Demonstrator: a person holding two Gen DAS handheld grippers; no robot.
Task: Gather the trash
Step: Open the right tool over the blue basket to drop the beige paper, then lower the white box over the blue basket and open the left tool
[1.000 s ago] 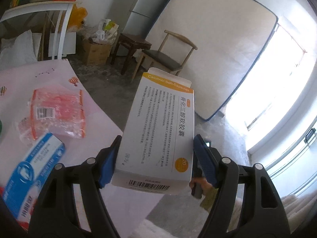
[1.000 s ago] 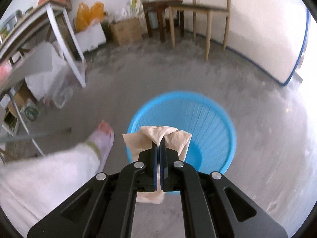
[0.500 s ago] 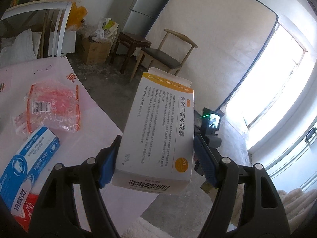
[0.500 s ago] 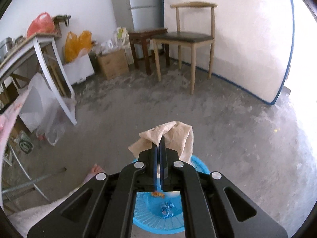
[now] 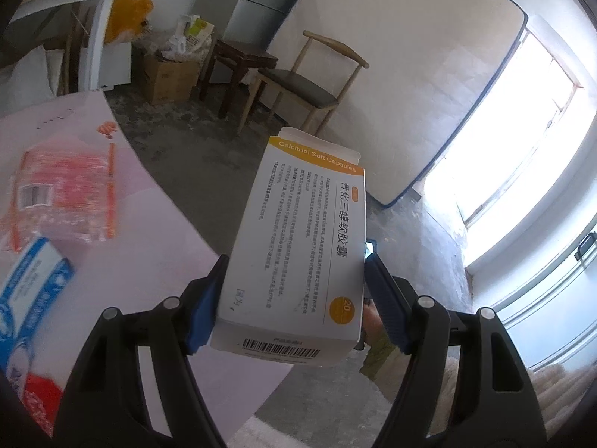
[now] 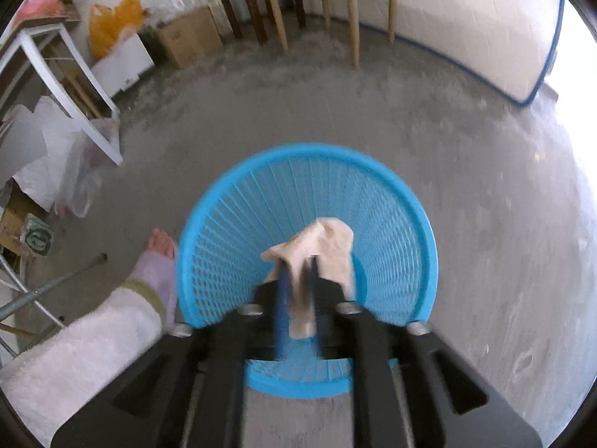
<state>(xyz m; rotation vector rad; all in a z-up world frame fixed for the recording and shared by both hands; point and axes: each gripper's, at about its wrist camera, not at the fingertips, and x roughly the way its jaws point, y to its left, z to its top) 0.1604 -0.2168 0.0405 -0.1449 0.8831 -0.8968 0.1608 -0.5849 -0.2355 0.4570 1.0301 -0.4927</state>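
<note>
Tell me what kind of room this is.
Probably a spare or storage room in a home: a mattress leans upright against the wall, a fridge stands in the corner, and a cardboard box sits on the bare concrete floor.

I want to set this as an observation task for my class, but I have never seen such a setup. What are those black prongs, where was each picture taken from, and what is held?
No robot: a person carries a hand-held gripper in each hand, each with a wide-angle camera looking along its two fingers. The left hand-held gripper clamps a white and orange medicine box beside a pink table bearing a red plastic packet and a blue box. The right hand-held gripper, its jaws just opening, points down into a blue basket with a crumpled beige tissue between its fingers.
</note>
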